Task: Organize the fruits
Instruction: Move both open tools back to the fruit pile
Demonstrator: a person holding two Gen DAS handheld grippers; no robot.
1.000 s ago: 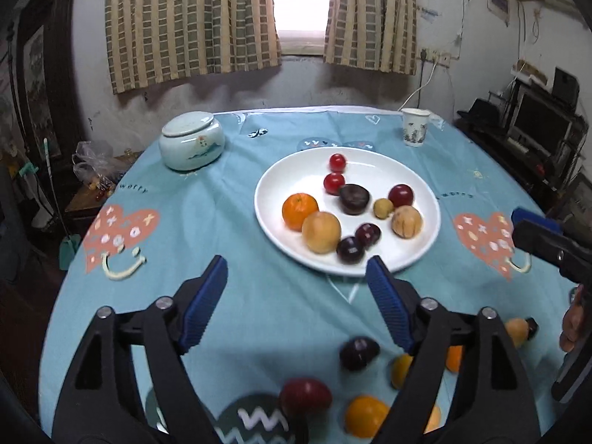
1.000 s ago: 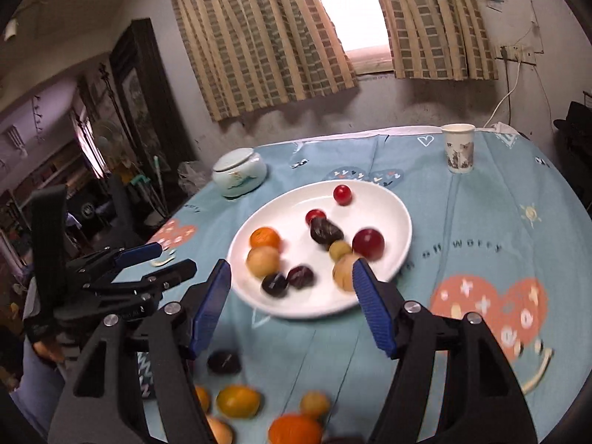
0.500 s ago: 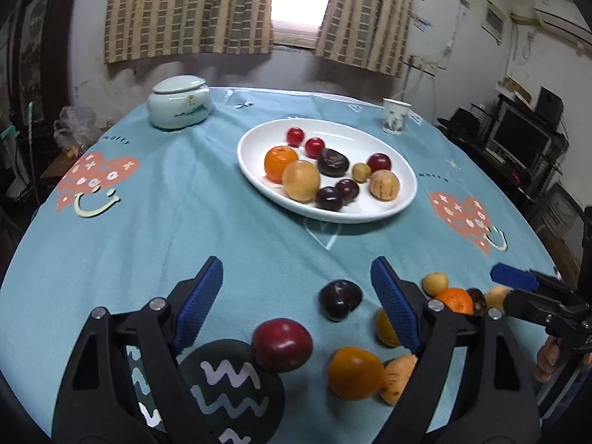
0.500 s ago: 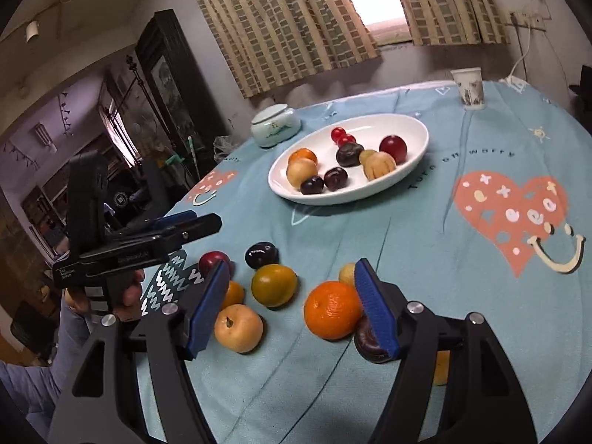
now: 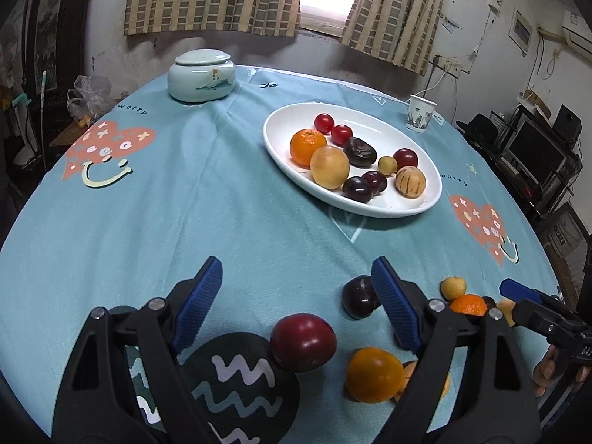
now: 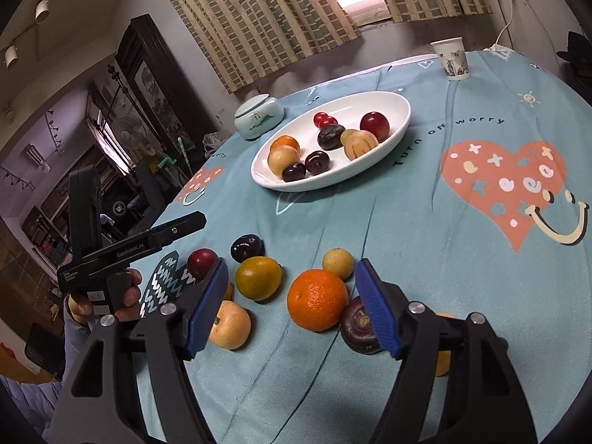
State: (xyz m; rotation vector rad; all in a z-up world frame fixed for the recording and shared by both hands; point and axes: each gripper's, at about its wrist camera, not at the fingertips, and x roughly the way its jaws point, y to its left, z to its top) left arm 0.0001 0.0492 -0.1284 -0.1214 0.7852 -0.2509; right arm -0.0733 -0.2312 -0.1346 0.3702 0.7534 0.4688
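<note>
The left claw (image 5: 296, 292) stands open with nothing between its blue pads, hanging low above a red plum (image 5: 303, 342) at the near edge of the desk (image 5: 222, 203); that placing suggests the plum is its next pick. The right claw (image 6: 292, 296) is open too, its jaws having just been widening, and it brackets a big orange (image 6: 318, 299) without touching it, probably to make room for so wide a fruit.

The white oval plate (image 5: 414, 144) sits toward the far side of the desk, well apart from the loose fruit, and serves as the collecting spot. On it I count ten pieces: two cherry tomatoes, one orange, one large yellow fruit, one striped melon-like fruit, one small yellow fruit, one red plum, one wrinkled dark fruit and two dark plums.

Loose on the cloth, the right wrist view shows at least seven: the red plum, a dark plum (image 6: 247, 248), a greenish-orange citrus (image 6: 258, 278), the big orange, a small yellow fruit (image 6: 337, 263), a peach-coloured fruit (image 6: 230, 325) and a dark mangosteen-like fruit (image 6: 359, 329). More sits partly hidden behind the claw arms, so the sorting looks roughly half done.

A lidded ceramic jar (image 5: 201, 79) and a paper cup (image 5: 420, 113) stand at the far rim, clear of the work.
</note>
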